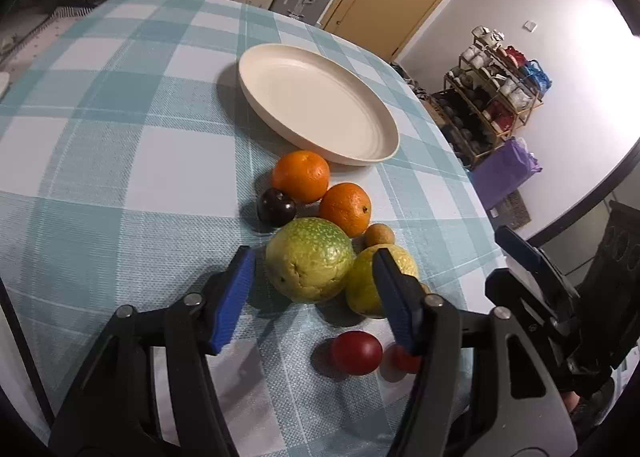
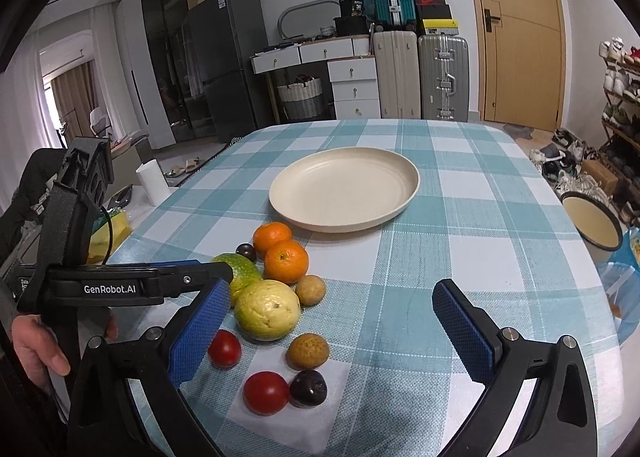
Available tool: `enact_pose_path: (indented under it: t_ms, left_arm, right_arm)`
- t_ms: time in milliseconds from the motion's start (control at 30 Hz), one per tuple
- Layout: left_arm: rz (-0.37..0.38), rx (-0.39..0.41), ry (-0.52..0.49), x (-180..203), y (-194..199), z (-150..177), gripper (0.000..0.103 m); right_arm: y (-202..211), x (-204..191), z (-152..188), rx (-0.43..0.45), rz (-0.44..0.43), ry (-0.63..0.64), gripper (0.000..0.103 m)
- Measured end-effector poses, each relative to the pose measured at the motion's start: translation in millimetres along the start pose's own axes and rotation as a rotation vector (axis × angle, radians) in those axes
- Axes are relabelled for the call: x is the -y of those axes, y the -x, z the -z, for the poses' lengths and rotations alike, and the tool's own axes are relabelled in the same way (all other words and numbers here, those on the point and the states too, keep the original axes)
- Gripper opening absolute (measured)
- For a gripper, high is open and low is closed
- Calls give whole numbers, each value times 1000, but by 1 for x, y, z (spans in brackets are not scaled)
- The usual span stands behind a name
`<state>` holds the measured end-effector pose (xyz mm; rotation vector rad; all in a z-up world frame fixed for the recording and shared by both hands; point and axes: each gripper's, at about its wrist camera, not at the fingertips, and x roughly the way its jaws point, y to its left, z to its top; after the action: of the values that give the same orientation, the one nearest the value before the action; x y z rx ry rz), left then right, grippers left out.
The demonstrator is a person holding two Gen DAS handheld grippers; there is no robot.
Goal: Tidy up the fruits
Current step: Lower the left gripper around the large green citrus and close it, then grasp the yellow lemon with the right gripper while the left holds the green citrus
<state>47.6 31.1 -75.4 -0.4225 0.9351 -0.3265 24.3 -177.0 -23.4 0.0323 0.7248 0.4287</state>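
**Fruit cluster at the near cloth, plate waiting beyond**

Lowest in the left wrist view: left gripper (image 1: 316, 277), blue pads partly apart, straddling a large green-yellow fruit (image 1: 310, 259); left pad just short of the skin, right pad set between it and a second yellow-green fruit (image 1: 366, 283). No pressing visible, nothing lifted. Below the pads, on bare cloth, a red tomato (image 1: 356, 352); another red one half hidden behind the right finger.

Lower frame of the right wrist view: right gripper (image 2: 330, 311), spread wide, holding nothing. Between its fingers, open checked tablecloth (image 2: 460, 217) on the right half; fruit crowded toward the left pad, with a second tomato (image 2: 266, 392) and a dark plum (image 2: 308, 387) nearest. At left, a hand (image 2: 36, 341) around the other tool's grip.

Further up in both views: two oranges (image 1: 302, 176) touching, another dark plum (image 1: 276, 207) beside them, a small brown fruit (image 1: 379, 235) at right.

Beyond, just apart from the oranges: cream plate (image 1: 256, 93), bare. Round table edge close on the right of the left wrist view; wide cloth free at upper left.
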Motion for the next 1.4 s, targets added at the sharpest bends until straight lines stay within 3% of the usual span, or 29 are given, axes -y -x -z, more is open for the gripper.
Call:
enact_pose_path:
  t_ms: [200,433,767,1400]
  left_arm:
    - [36,-28,29,-7,-11,1,46]
    - [105,-46,76,-18,-20,-4,45]
    - [135,-56,55,-20,-23,-9,44]
    - [123,1,19,-25,-1,1,44]
  right_arm:
    - [-6,1,0,-4,-16,-2,103]
    - [-16,6,0,-23,-28,-16,103]
    - [-29,17,-5,-62,-119,-45,103]
    - [-52,-9,4,-164,-229,-25,103]
